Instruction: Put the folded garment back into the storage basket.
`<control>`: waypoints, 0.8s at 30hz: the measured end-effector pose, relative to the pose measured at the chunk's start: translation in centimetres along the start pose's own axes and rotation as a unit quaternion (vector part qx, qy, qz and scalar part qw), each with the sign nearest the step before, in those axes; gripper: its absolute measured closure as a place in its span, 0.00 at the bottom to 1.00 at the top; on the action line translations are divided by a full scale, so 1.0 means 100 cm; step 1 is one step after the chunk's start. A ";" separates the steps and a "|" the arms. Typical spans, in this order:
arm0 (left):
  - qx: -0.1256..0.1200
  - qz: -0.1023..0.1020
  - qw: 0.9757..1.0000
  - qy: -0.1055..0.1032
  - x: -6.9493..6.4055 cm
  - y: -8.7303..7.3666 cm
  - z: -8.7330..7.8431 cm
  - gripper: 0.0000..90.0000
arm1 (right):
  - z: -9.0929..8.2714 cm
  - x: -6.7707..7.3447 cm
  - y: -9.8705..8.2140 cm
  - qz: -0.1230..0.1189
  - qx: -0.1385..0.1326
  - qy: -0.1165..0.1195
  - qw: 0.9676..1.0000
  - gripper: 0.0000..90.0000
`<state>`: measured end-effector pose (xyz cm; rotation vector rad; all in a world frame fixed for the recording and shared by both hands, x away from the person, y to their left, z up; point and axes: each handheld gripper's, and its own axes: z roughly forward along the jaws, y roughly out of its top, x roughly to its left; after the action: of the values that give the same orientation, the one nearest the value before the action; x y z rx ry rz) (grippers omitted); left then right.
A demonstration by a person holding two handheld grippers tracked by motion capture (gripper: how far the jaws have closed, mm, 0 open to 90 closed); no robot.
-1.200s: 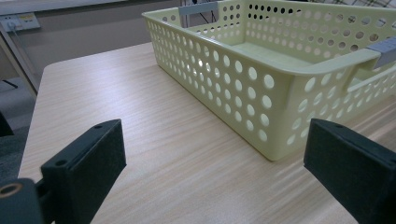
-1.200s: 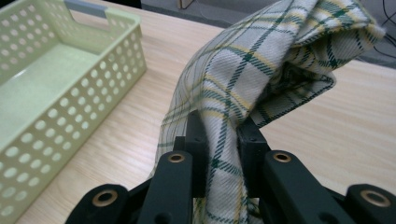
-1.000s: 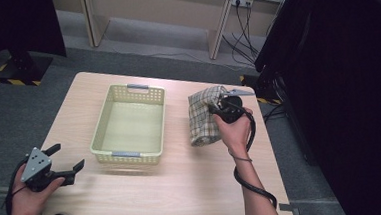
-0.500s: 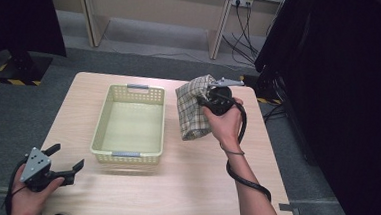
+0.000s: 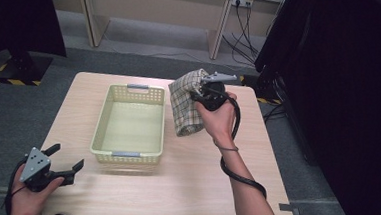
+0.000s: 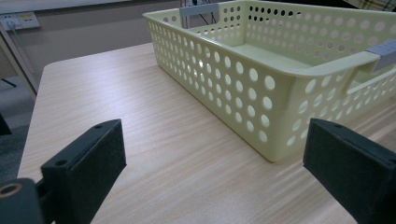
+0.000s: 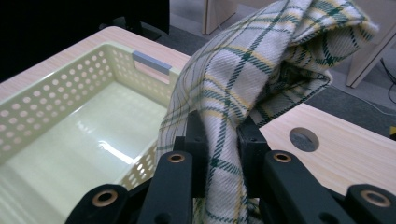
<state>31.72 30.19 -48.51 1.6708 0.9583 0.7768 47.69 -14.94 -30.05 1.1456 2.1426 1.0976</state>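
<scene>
tabletop (image 5: pixel 193 187): light wood, carries everything. The near half is mostly bare.

basket (image 5: pixel 129 122): pale yellow plastic, full of holes, grey handles at both short ends. It sits left of centre and runs toward the far edge. Nothing in it yet as far as I can see.

cloth (image 5: pixel 186 108): checked green-and-cream towel, bunched up and hanging from the right tongs just beside the basket's right wall, toward the far right of the tabletop. The lower end looks like it still brushes the wood, but I can't say for sure.

right tongs (image 5: pixel 197 94): clamped tight on a fold of the cloth. In the right gripper view the fabric is squeezed between the two jaws (image 7: pixel 219 149).

left tongs (image 5: pixel 64 163): parked at the near left corner with jaws wide apart and nothing between them. The left gripper view just looks along the tabletop at the basket's corner (image 6: pixel 280 116).

step in hand: I'd call it the carry, with the cloth picked up and on its way to the basket.

next move: probably lift a bit more so the hanging end clears the rim, swing left over the middle of the basket, then let go.

vs a second ago: the cloth lay flatter on the tabletop further right. Now it's gathered, higher and closer to the basket. The left hand hasn't budged.
</scene>
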 end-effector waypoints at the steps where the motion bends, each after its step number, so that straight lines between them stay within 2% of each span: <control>1: 0.000 0.000 1.000 0.000 0.000 0.000 0.000 0.06 | 0.001 0.002 0.001 0.000 0.001 0.000 1.000 0.88; 24: -0.001 0.001 1.000 -0.002 0.000 0.000 0.000 0.06 | 0.015 0.037 0.028 -0.016 0.000 0.018 1.000 0.88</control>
<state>31.69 30.21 -48.51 1.6708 0.9518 0.7755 48.05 -10.24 -28.71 1.0960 2.1803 1.1109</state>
